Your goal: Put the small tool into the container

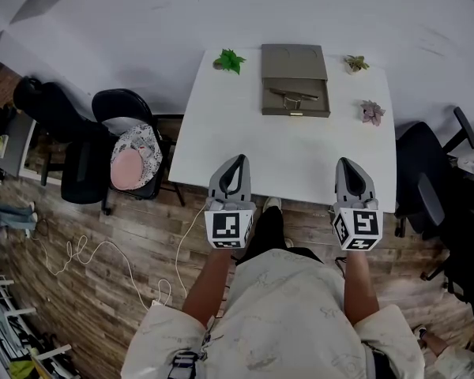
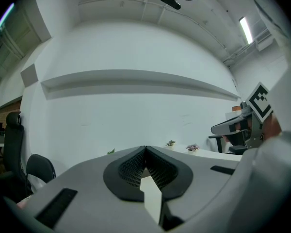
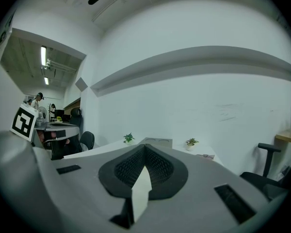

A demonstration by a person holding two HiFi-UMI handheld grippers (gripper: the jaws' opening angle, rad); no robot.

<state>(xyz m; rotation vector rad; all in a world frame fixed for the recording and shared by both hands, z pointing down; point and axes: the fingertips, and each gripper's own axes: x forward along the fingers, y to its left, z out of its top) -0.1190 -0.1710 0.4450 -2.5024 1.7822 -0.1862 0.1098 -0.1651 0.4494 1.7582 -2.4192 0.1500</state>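
An olive-grey container stands at the far middle of the white table, its shallow drawer pulled out toward me. A small metal tool lies inside that drawer. My left gripper hovers over the table's near edge on the left, jaws pressed together and empty. My right gripper is level with it on the right, also shut with nothing held. In the left gripper view the left gripper has no gap between its jaws. In the right gripper view the right gripper points at the container.
A green plant sits left of the container, with two small plants to its right. A black chair with a pink cushion stands left of the table and an office chair right. A cable lies on the wood floor.
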